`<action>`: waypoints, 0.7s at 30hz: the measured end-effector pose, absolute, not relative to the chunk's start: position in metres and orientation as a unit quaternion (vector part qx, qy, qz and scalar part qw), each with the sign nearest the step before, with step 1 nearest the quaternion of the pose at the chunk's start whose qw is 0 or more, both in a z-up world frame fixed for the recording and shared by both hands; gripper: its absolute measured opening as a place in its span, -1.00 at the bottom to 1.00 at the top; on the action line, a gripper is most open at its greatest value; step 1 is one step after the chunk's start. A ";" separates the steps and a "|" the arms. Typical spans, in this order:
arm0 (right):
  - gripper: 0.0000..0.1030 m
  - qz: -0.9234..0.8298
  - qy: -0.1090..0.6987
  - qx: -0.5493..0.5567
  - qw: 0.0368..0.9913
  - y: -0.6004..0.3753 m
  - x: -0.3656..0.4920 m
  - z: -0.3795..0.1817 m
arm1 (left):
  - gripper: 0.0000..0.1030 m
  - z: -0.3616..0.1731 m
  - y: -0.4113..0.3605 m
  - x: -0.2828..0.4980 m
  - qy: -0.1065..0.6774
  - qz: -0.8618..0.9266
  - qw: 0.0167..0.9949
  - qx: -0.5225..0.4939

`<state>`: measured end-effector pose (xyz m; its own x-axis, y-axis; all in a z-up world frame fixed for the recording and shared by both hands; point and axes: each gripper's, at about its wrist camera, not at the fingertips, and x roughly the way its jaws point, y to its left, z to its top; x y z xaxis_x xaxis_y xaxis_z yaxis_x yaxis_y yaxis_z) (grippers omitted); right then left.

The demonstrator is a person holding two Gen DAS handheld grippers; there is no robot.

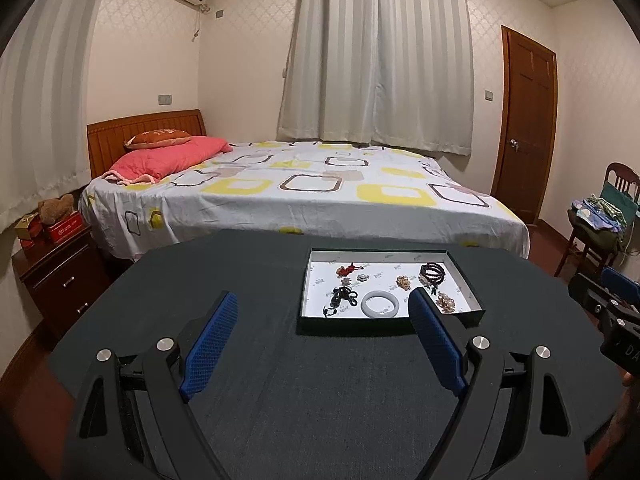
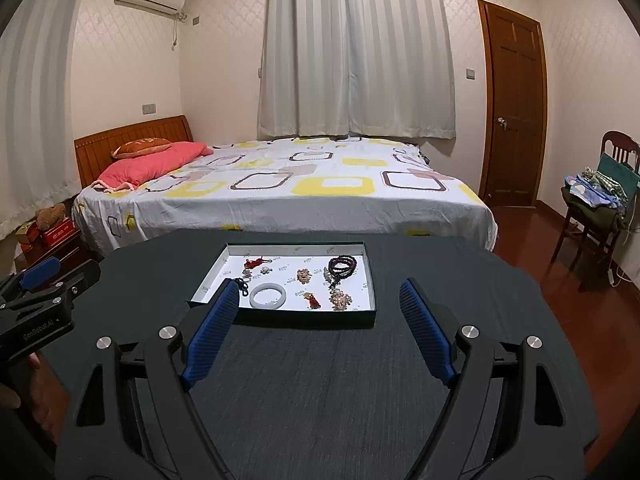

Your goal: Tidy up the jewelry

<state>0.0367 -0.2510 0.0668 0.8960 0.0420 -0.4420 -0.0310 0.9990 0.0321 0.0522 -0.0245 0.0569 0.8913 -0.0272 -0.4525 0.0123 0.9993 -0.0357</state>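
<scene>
A shallow black tray (image 1: 390,322) with a white floor sits on the dark table; it also shows in the right wrist view (image 2: 280,316). In it lie a white bangle (image 1: 380,304) (image 2: 268,296), a dark bead bracelet (image 1: 434,271) (image 2: 342,266), a red charm (image 1: 347,270) (image 2: 256,263), a black cord piece (image 1: 342,296), gold bead pieces (image 1: 404,282) (image 2: 340,298) and a small red-gold charm (image 2: 312,300). My left gripper (image 1: 322,304) is open and empty, just short of the tray. My right gripper (image 2: 318,292) is open and empty, its tips at the tray's near edge.
The dark table (image 1: 320,392) ends in angled corners. Behind it stands a bed (image 1: 304,192) with a patterned sheet. A nightstand (image 1: 60,276) is at the left, a chair with clothes (image 2: 596,204) at the right, and a wooden door (image 2: 514,112) beyond.
</scene>
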 end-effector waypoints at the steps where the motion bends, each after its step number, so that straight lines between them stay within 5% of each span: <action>1: 0.56 0.019 0.227 0.012 0.974 -0.251 0.036 0.067 | 0.64 0.057 -0.024 0.051 0.232 -0.010 0.973 -0.016; 21: 0.56 0.017 0.221 0.010 0.975 -0.251 0.032 0.070 | 0.64 0.058 -0.022 0.045 0.225 -0.003 0.974 -0.021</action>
<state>0.0324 -0.2508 0.0705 0.9013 0.0379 -0.4315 -0.0290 0.9992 0.0272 0.0445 -0.0216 0.0585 0.8988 -0.0152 -0.4382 -0.0038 0.9991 -0.0425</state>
